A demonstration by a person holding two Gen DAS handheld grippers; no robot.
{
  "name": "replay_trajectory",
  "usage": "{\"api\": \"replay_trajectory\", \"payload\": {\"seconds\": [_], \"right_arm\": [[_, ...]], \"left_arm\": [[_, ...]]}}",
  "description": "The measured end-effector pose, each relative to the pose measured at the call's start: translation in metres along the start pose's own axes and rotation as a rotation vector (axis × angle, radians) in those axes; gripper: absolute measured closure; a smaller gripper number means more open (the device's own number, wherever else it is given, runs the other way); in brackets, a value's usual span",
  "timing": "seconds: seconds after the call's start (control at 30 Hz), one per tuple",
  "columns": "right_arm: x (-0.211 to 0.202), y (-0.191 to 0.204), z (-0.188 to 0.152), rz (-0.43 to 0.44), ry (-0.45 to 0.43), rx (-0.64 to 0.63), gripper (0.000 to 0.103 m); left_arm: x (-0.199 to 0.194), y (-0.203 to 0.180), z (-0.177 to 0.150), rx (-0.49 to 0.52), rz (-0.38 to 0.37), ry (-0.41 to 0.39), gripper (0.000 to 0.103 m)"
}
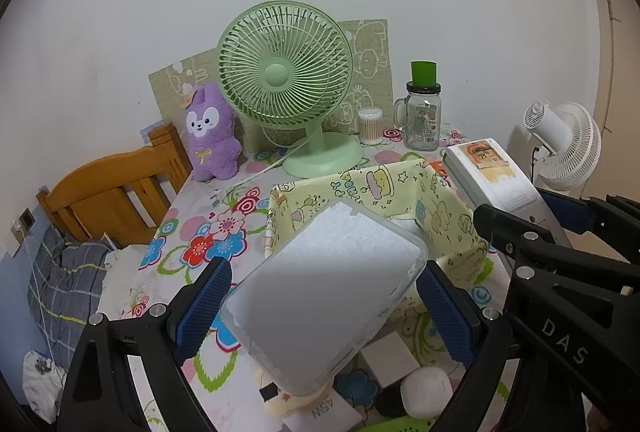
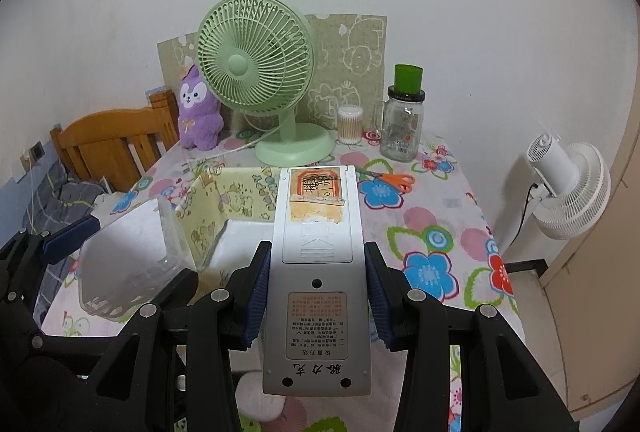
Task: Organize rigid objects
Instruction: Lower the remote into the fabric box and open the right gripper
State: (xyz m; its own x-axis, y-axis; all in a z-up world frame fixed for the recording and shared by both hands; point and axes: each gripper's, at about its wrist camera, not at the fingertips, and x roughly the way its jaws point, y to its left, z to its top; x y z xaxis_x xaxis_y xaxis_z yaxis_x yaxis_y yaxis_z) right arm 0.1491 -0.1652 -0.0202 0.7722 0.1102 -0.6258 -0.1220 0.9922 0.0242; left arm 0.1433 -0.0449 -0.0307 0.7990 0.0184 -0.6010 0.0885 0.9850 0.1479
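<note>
My left gripper [image 1: 324,308] is shut on a clear plastic box [image 1: 324,296] with white filling, held tilted above the table just in front of the yellow fabric storage bin [image 1: 448,204]. The box also shows in the right wrist view [image 2: 128,260]. My right gripper [image 2: 316,296] is shut on a white remote control [image 2: 316,272], back side up, held over the bin [image 2: 240,200]. The remote also shows in the left wrist view [image 1: 492,176], to the right of the bin.
On the floral tablecloth [image 2: 432,224] stand a green fan [image 1: 284,80], a purple plush [image 1: 210,132], a cotton swab jar [image 1: 370,126] and a glass jar [image 1: 422,116]. Orange scissors [image 2: 394,179] lie right of the bin. Small white items [image 1: 424,392] lie below my left gripper. A white fan [image 2: 568,188] stands beyond the table's right edge.
</note>
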Motion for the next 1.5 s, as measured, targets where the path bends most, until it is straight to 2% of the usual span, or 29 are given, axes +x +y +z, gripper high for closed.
{"api": "replay_trajectory", "payload": {"seconds": [0.97,1.5], "right_arm": [[0.080,-0.006,0.032,-0.018,0.042,0.031,0.056],[0.121,-0.004,0.029,-0.002,0.102,0.029,0.056]], "left_arm": [[0.085,0.001,0.034,0.019,-0.045,0.067,0.009],[0.123,0.002,0.028,-0.002,0.008,0.121,0.007]]}}
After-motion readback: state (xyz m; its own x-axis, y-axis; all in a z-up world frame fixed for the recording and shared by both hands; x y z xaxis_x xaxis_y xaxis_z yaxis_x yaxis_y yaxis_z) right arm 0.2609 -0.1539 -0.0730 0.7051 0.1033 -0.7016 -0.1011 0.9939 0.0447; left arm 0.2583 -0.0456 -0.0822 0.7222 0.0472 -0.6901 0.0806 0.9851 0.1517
